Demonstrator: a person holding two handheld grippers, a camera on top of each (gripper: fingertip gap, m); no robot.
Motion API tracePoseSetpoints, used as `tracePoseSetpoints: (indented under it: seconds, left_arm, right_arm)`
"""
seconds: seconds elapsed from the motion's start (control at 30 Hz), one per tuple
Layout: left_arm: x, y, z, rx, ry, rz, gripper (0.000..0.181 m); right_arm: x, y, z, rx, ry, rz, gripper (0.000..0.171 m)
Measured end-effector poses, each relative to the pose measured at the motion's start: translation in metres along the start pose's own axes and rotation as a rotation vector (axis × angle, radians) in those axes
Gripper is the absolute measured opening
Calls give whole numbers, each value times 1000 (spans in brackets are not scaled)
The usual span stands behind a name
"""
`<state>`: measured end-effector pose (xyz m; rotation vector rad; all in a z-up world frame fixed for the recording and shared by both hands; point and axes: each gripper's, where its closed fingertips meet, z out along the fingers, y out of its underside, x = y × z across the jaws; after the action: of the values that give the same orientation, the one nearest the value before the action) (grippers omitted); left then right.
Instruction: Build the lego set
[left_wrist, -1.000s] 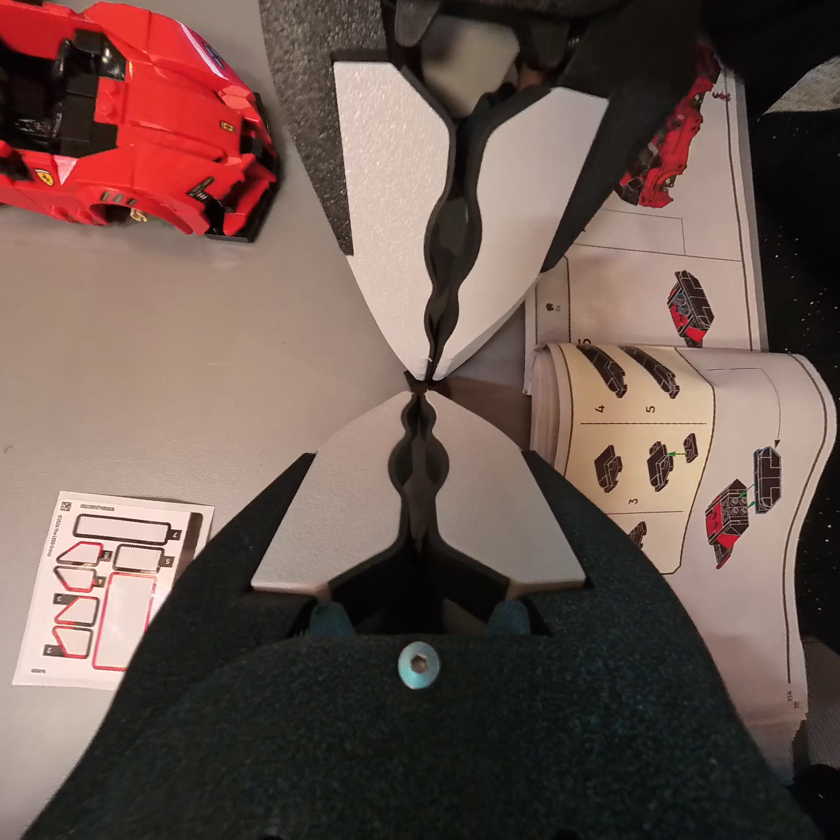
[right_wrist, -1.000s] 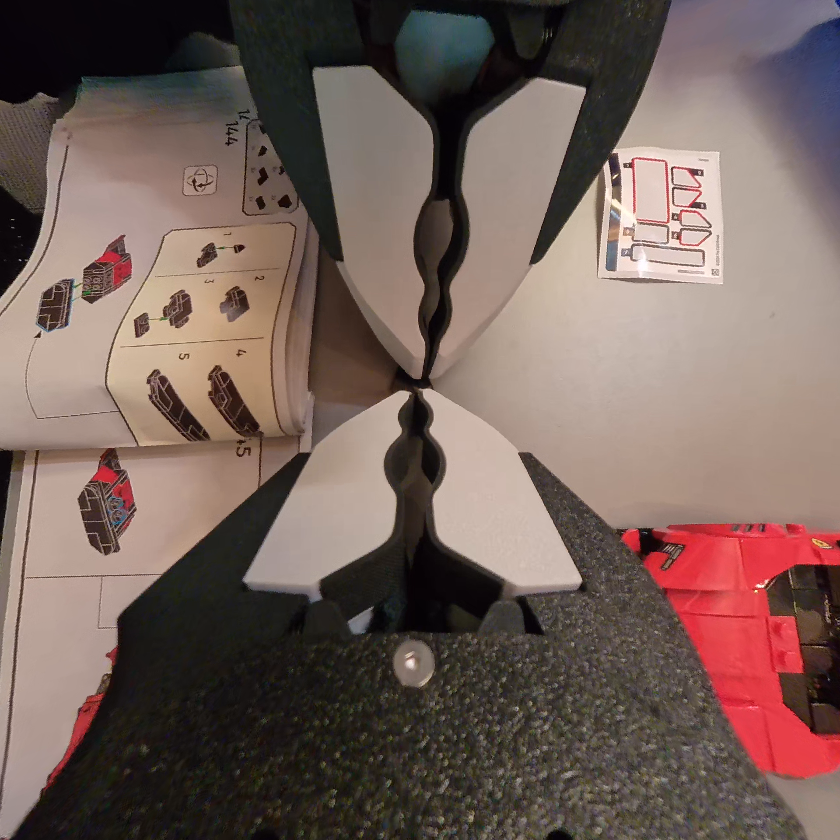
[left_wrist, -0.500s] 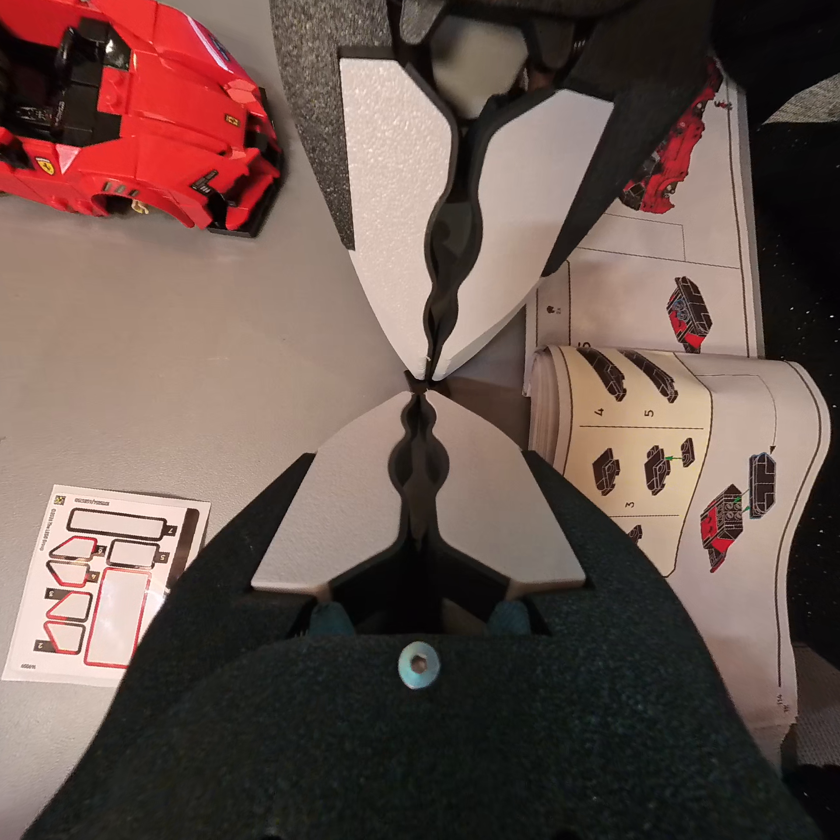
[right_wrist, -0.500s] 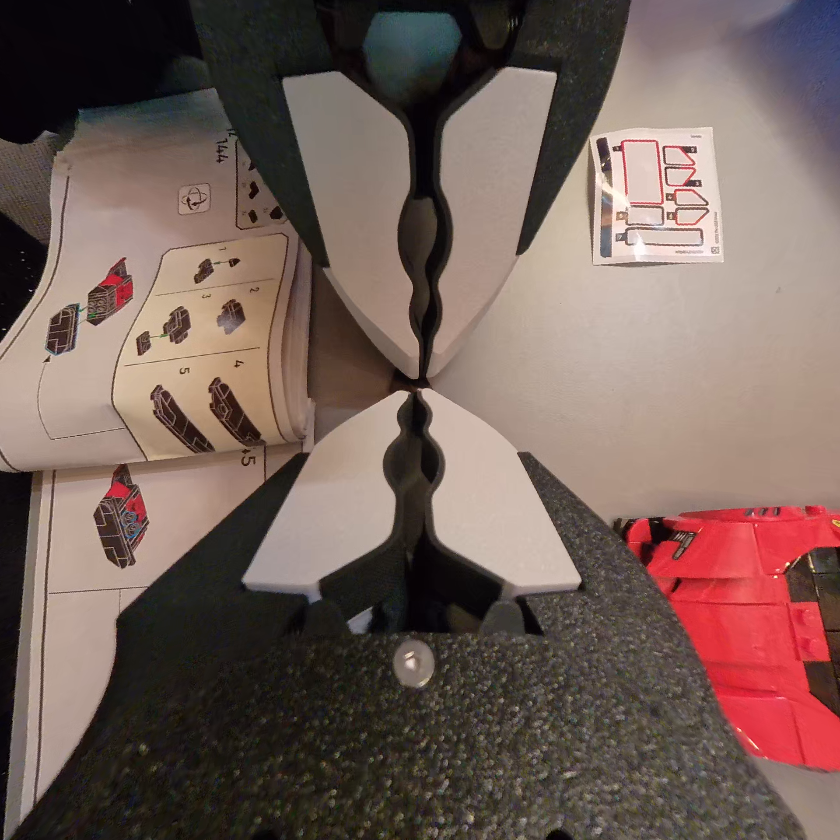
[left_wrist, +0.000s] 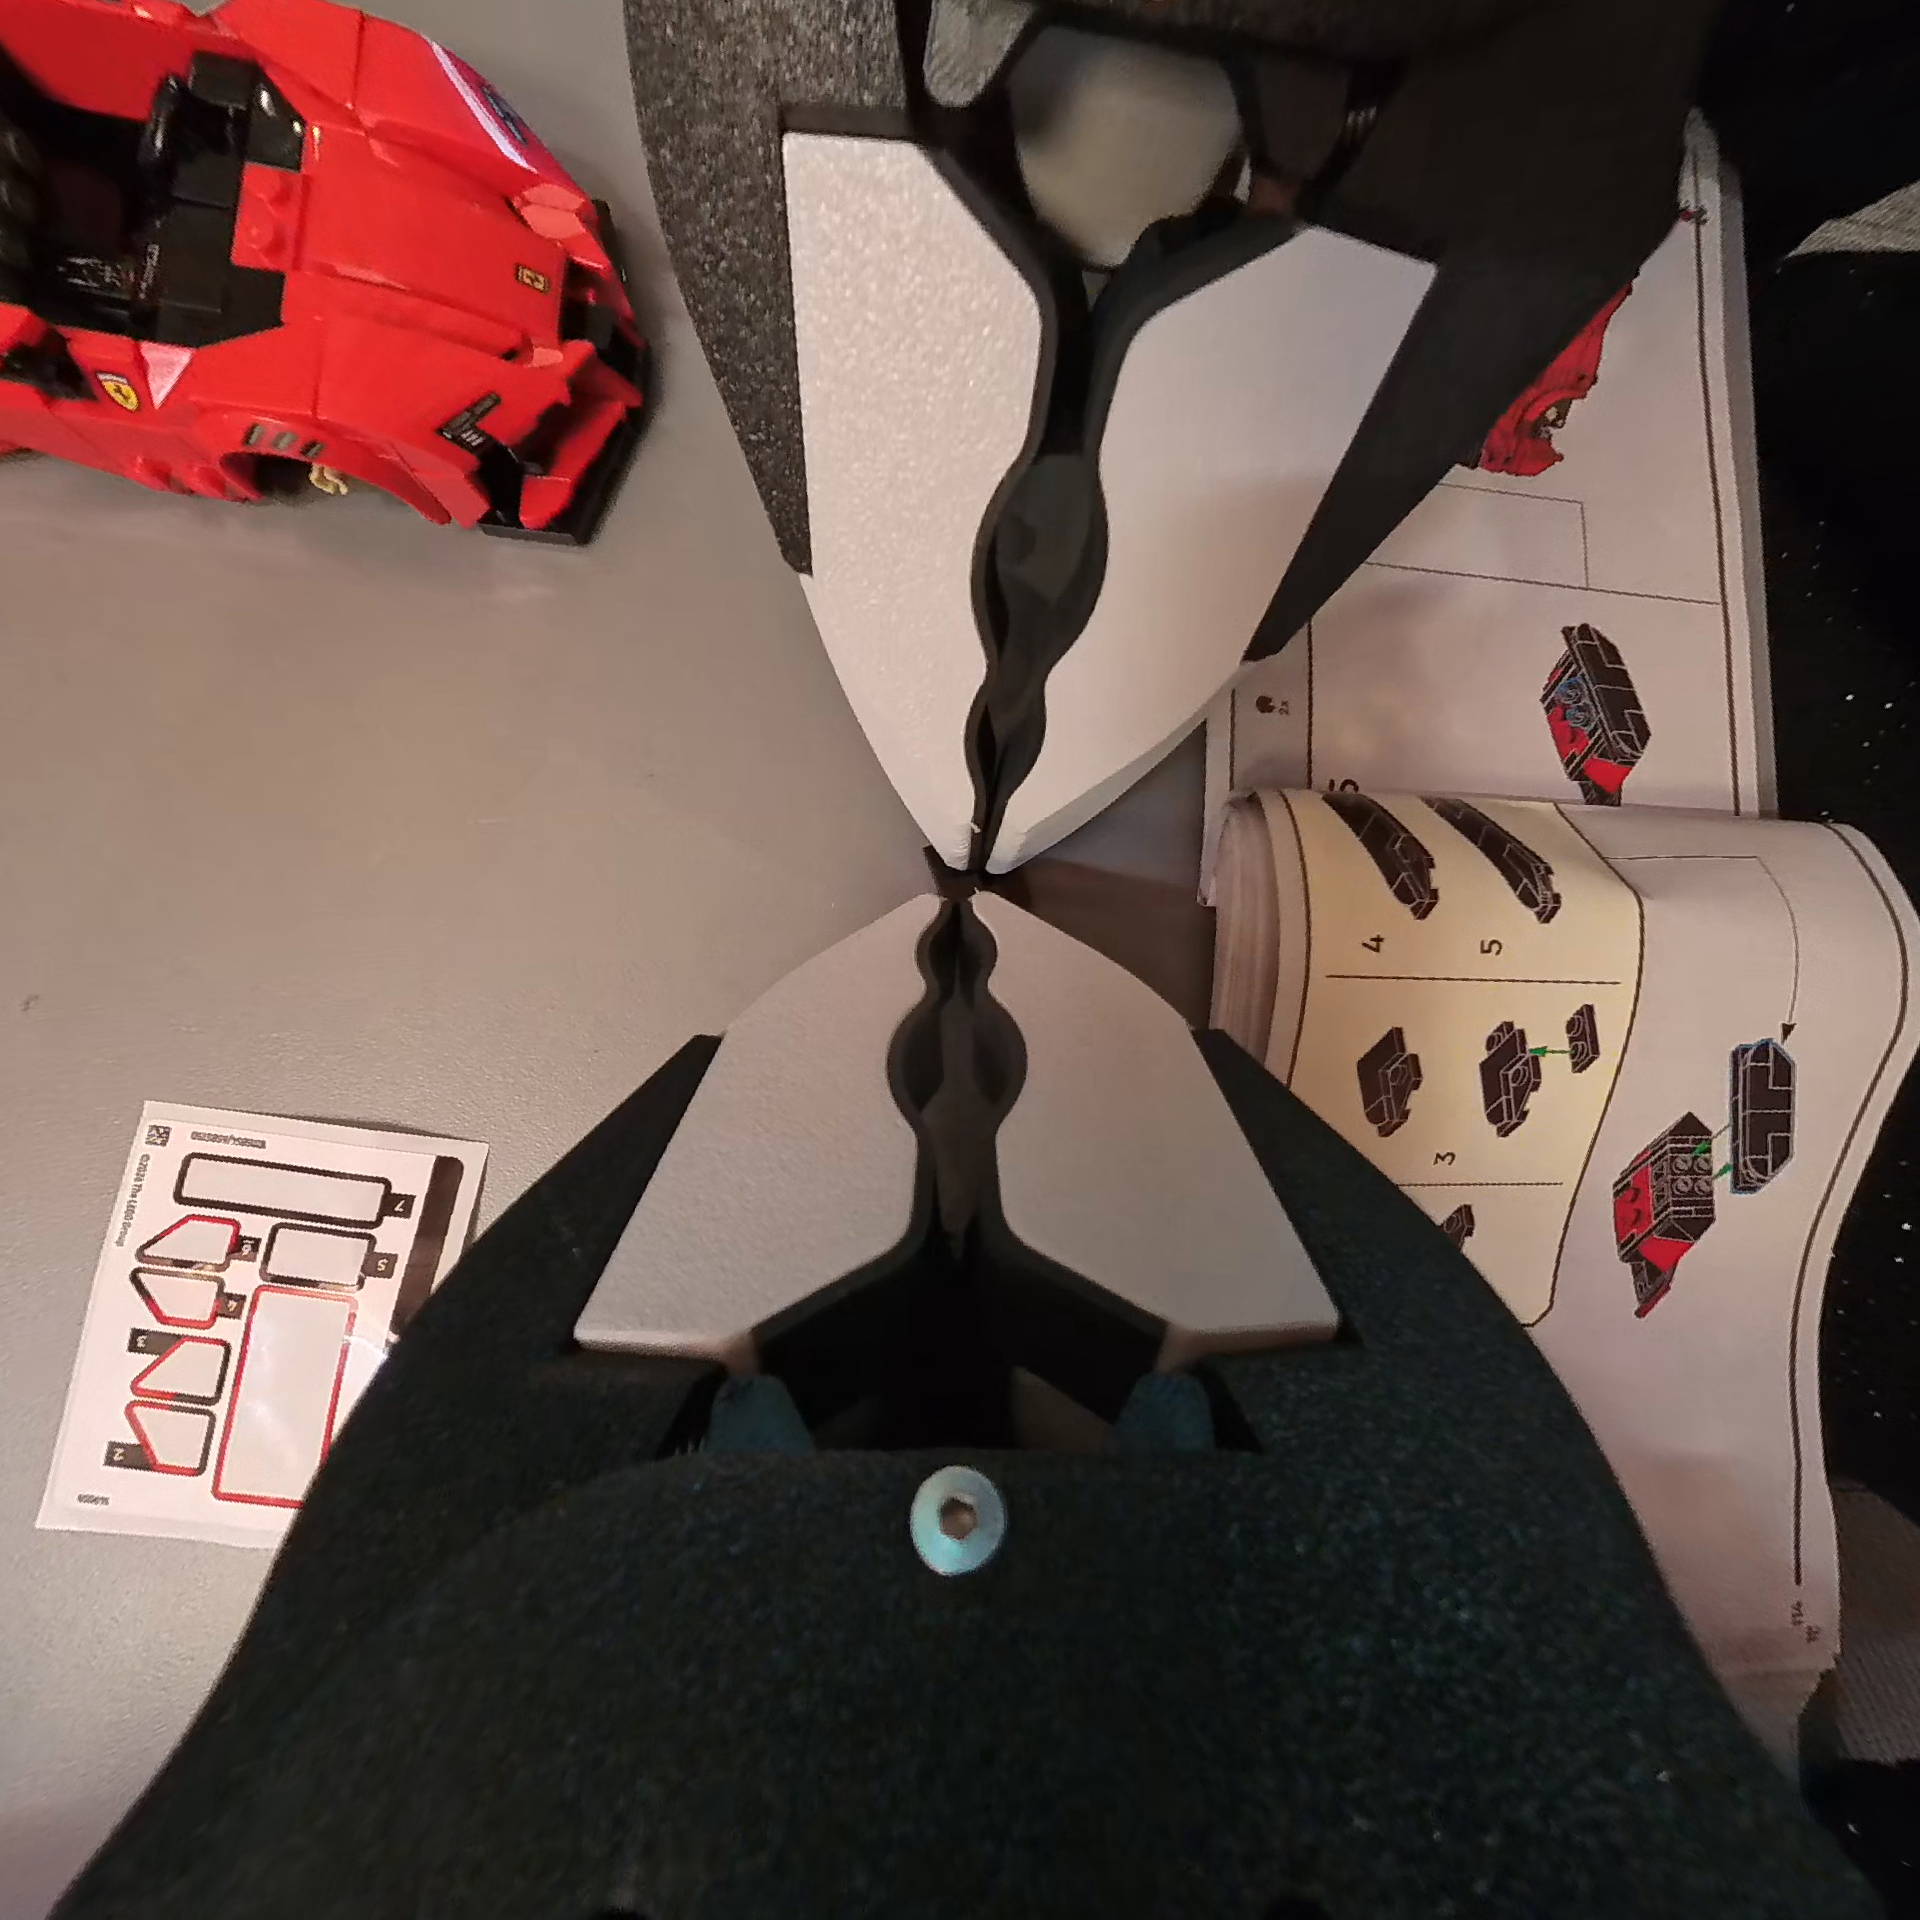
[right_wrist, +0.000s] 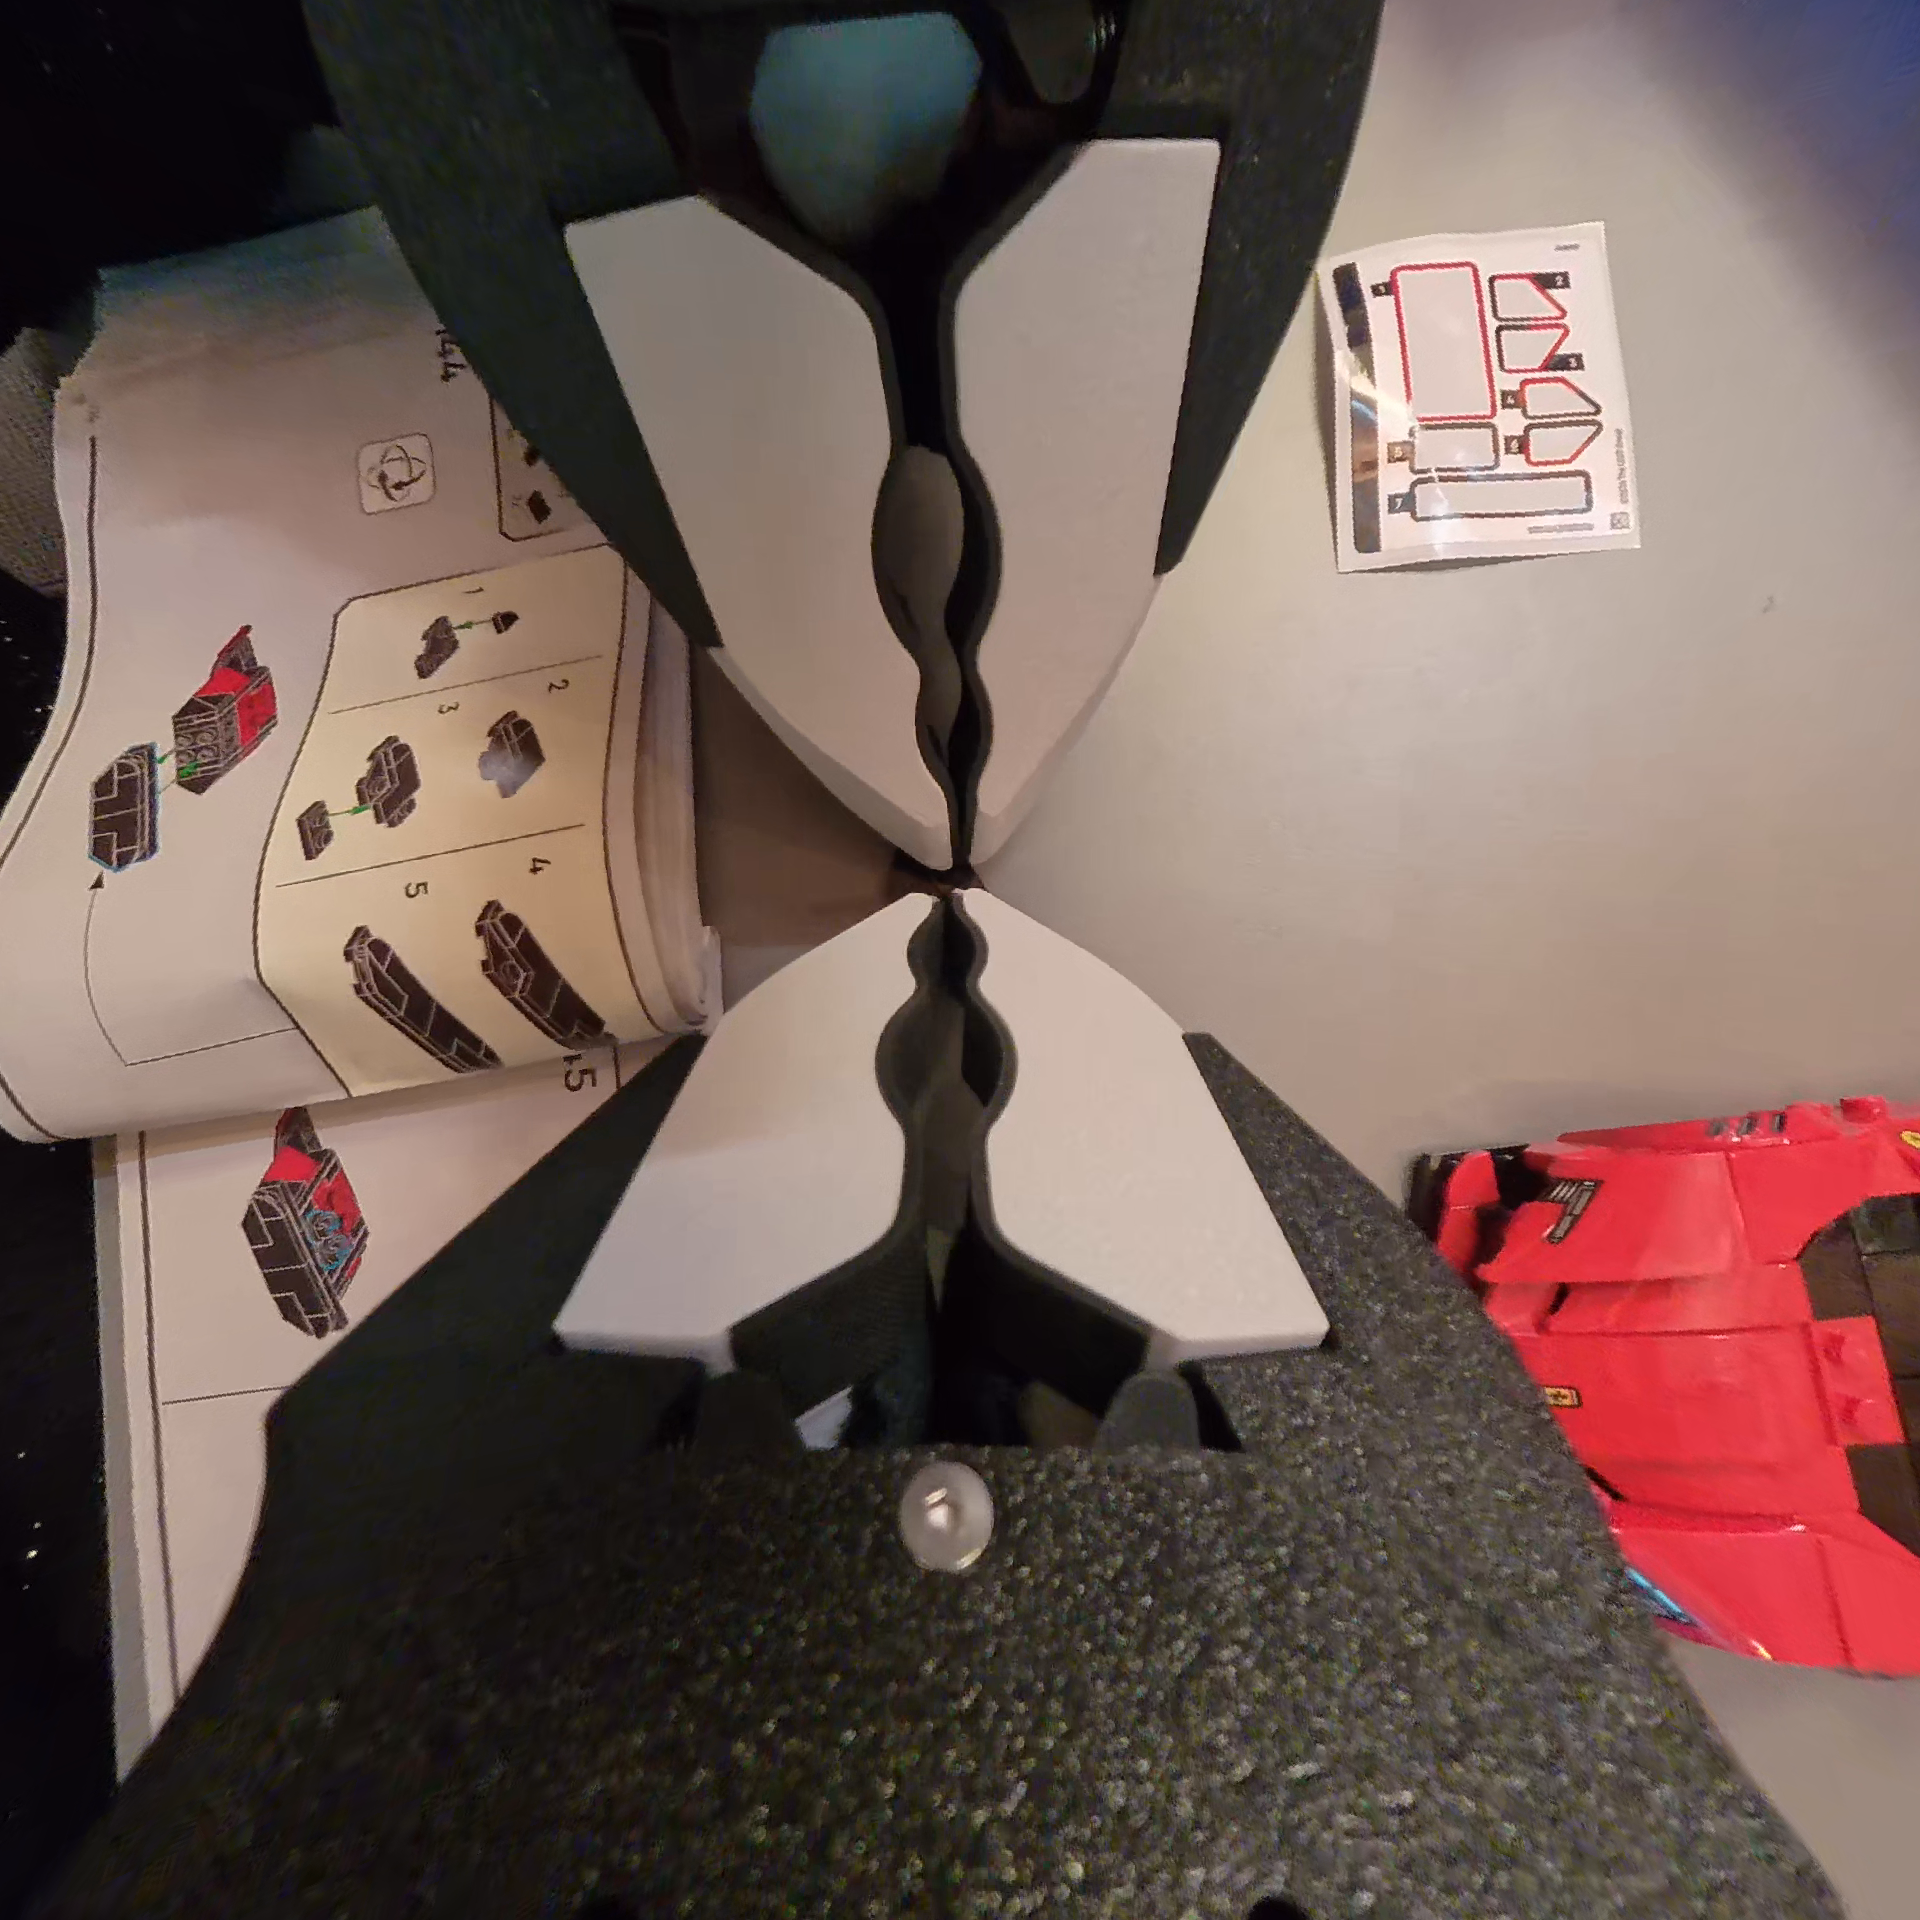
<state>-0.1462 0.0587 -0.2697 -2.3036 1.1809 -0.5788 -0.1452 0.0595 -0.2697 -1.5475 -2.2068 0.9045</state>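
**Left wrist view: two tools nose to nose over one tiny dark piece**

Left wrist view has the left tool (left_wrist: 961, 902) pointing up the frame with its fingers pressed together, and the right tool (left_wrist: 985, 847) coming down from the top, also drawn together, so the tips meet at a small dark piece (left_wrist: 958, 881) pinched between them. It is too small to tell which tool truly grips it, or whether both do; my reading is that two little bricks are being pressed together, or one handed across, held above the counter (left_wrist: 364, 831) so both tips can reach it.

The right wrist view gives the mirror picture: right tool (right_wrist: 948, 906) below, left tool (right_wrist: 961, 847) above, the same dark speck (right_wrist: 951, 878) at the join.

The red lego car (left_wrist: 291, 270) stands well apart at the upper left, looking nearly complete (its rear faces the tools). It appears again at the right edge (right_wrist: 1704, 1382) of the other view. The sticker sheet (left_wrist: 260, 1320) lies flat on the counter at the lower left, untouched by either tool.

The instruction booklet (left_wrist: 1558, 1039) lies open just beside the tools, one page curled over, likely kept close so the sub-assembly steps can be read while working
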Motion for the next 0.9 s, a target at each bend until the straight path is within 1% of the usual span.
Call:
tracePoseSetpoints:
  seconds: [0.53, 0.9]
  left_arm:
    - [0, 0, 0, 7, -2, -1, 0]
    - [0, 0, 0, 8, -4, 0, 0]
  right_arm:
    - [0, 0, 0, -1, 29, 8, 1]
    - [0, 0, 0, 13, 18, 32, 1]
